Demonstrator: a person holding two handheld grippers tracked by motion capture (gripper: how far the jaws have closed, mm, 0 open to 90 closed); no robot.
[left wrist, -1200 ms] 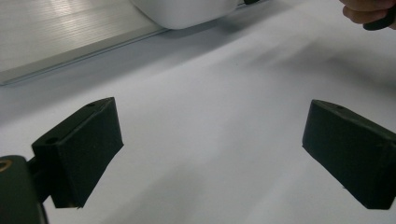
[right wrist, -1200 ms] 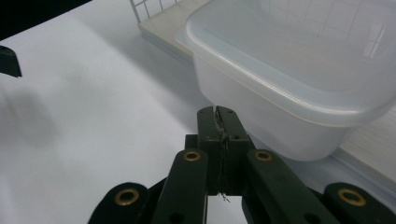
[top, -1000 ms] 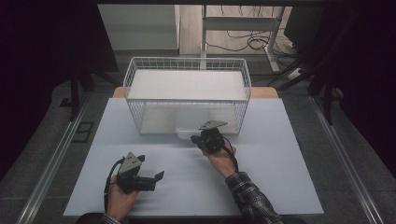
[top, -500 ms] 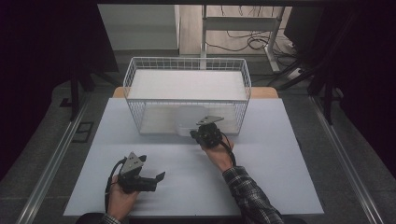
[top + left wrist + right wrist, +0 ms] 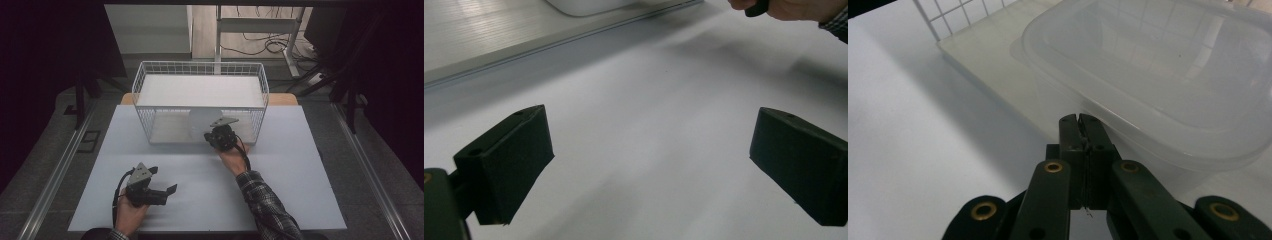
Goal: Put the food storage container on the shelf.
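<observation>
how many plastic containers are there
1: a clear plastic container at the wire basket's near side, just ahead of the shut right gripper. The basket may hide more.

– How is the container finished?
– It is seen as translucent, milky plastic, smooth, with a soft sheen along its rim.

– And the basket?
– Thin wire in a white coating is shown, woven as an open grid.

– The table?
– A pale, matt, smooth sheet is presented.

– The right gripper?
– Black matt links with brass-coloured rivets are seen. The left gripper is fitted with dull black pads, faintly grainy.

– The sleeve?
– Checked woven cloth.
</observation>
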